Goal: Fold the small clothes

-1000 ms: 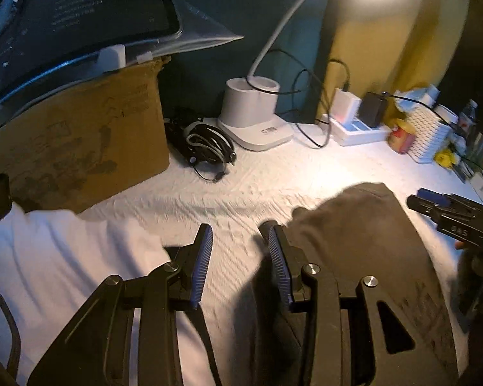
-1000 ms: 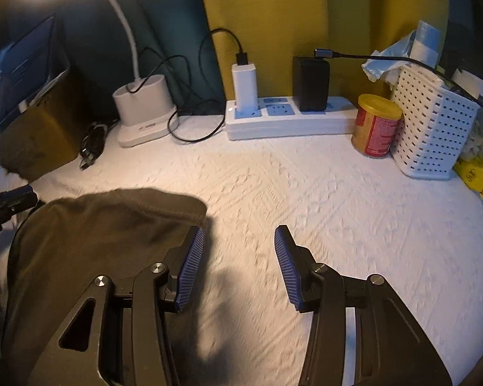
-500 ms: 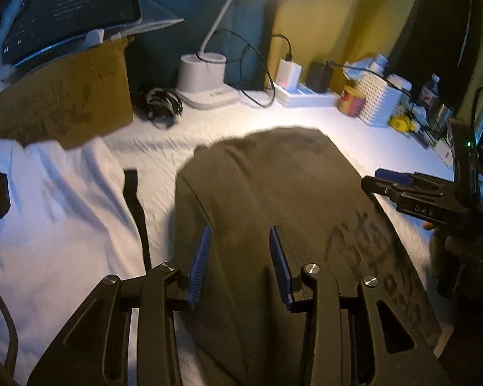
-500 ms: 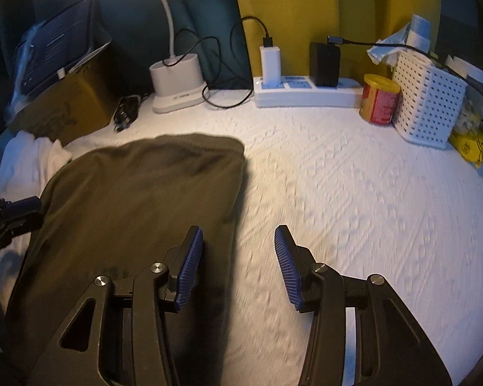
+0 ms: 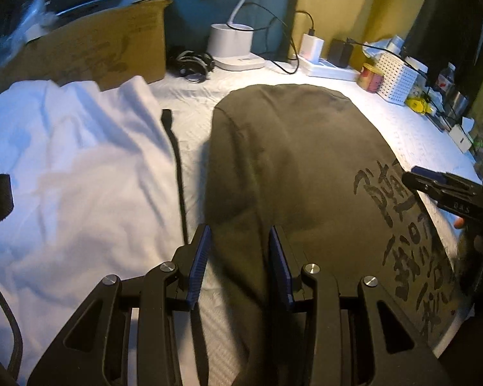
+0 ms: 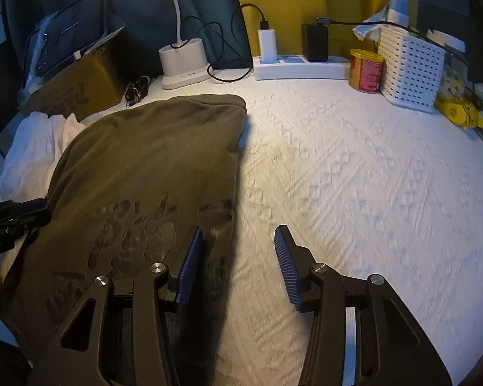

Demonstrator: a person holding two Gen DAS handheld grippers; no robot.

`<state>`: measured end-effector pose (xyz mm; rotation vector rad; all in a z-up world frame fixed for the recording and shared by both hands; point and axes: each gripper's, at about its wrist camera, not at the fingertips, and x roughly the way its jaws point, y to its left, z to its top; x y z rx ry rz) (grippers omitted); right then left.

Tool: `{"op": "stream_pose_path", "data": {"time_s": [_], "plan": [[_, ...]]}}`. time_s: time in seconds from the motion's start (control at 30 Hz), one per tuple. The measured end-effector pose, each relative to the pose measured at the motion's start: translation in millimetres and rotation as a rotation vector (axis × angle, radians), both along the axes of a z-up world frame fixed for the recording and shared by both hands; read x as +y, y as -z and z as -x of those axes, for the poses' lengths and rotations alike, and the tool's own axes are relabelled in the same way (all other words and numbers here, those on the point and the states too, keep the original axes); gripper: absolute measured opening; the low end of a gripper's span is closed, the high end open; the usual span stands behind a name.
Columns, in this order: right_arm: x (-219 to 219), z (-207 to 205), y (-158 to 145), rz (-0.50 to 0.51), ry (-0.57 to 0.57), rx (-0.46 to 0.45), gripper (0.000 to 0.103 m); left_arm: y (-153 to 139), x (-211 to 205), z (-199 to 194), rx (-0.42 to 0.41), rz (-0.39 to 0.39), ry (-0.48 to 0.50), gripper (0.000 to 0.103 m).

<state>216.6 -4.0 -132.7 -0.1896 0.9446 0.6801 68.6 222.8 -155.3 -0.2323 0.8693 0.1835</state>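
an olive-green t-shirt [image 5: 293,167] with dark brush-script lettering [image 5: 412,244] is lying flat on the white textured bedspread [image 6: 354,173], its straight edge facing the far clutter and its printed part lying nearer the cameras. the left gripper [image 5: 238,263] is hovering over the shirt's left edge with its blue-padded fingers [image 5: 198,267] spread apart and gripping nothing; the fabric edge is showing in the gap between them. the right gripper [image 6: 238,262] is sitting at the shirt's right edge, likewise spread wide and empty, with its left finger over the lettering and its right finger over bare bedspread. each gripper is also showing at the side of the other's view.

a white garment [image 5: 74,167] is lying crumpled just beside the shirt on the left, with a black strap [image 5: 177,167] running between them. behind it a cardboard box [image 5: 90,54] is standing with a tablet in a plastic sleeve [image 6: 67,38] on top. along the back a white lamp base [image 6: 183,61], a coiled black cable [image 5: 193,62], a white power strip [image 6: 302,67] with a white and a black charger plugged in, a red and yellow tin [image 6: 365,70] and a white perforated basket [image 6: 412,70] are standing in a row.
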Motion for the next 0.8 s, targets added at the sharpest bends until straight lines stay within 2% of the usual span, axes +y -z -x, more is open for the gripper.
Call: {"op": "stream_pose_path", "data": {"time_s": [0.3, 0.8], "plan": [[-9, 30, -1, 0.009, -0.028, -0.007, 0.048, -15, -17, 22, -0.069, 0.01, 0.03, 0.038], [-16, 76, -1, -0.006, -0.102, -0.007, 0.048, 7, -46, 55, -0.046, 0.085, 0.094, 0.038]]}}
